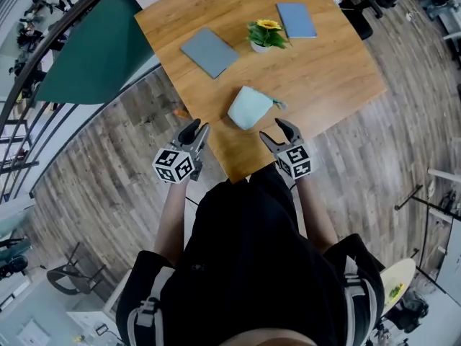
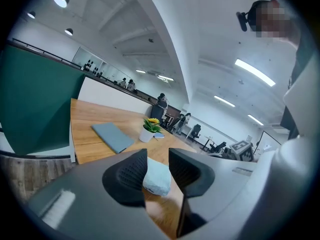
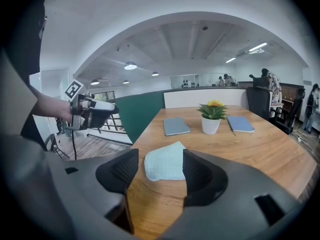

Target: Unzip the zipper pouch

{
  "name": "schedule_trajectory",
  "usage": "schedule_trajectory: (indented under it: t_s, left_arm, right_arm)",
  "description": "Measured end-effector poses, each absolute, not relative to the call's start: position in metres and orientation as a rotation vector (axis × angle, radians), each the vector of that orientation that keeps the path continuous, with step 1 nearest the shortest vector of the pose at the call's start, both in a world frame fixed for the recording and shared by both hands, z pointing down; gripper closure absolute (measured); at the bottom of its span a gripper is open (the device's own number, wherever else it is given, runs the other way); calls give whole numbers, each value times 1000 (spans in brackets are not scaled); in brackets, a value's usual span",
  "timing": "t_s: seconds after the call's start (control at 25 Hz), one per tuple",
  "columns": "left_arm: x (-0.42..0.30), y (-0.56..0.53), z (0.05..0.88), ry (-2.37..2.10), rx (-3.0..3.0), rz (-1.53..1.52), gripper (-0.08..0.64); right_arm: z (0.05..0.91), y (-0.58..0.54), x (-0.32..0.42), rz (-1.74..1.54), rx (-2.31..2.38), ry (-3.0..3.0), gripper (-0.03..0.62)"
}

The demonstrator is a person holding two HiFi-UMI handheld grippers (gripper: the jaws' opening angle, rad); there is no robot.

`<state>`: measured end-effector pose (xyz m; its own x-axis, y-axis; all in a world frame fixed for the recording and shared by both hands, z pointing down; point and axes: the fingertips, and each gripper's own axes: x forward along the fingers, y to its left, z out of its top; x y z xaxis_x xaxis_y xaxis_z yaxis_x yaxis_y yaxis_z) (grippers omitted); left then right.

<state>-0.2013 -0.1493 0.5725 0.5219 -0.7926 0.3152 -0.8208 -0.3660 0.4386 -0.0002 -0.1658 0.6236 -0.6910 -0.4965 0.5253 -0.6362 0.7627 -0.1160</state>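
A pale mint zipper pouch [image 1: 249, 107] lies flat on the wooden table [image 1: 324, 71], near its front corner. My left gripper [image 1: 196, 130] hovers at the table's edge, left of and short of the pouch, jaws open and empty. My right gripper [image 1: 278, 132] is at the pouch's right front, also open and empty. In the left gripper view the pouch [image 2: 156, 180] shows through the gap of the gripper [image 2: 157, 165], well ahead of the pads. In the right gripper view the pouch [image 3: 165, 162] lies beyond the gripper [image 3: 160, 168], and the left gripper [image 3: 90, 111] is held up at the left.
A grey notebook [image 1: 209, 52], a potted yellow flower [image 1: 265, 34] and a blue notebook [image 1: 296, 19] lie farther back on the table. A green panel [image 1: 94, 56] stands left of the table, with a railing beyond it. Wood-plank floor surrounds the table.
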Motion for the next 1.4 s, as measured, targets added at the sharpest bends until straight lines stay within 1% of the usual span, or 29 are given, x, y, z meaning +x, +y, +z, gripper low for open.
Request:
schedule_trajectory:
  t_s: [0.4,0.72,1.24,1.4]
  left_arm:
    - [-185,-206,606,-1250,2171,127,440]
    - [-160,-241,635,-1190,2125,140,440]
    - [-121,-293,687,-1060,2113,273,440]
    - [-110,-308,702,-1009,2084,277,430]
  right_arm:
    - [648,-195,10,474,852,-2464,315]
    - [666,-213,13,501,802,-2466,331]
    - [696,-229,12,581,749,-2456,333]
    - [701,-232,17,584,729,-2450,334]
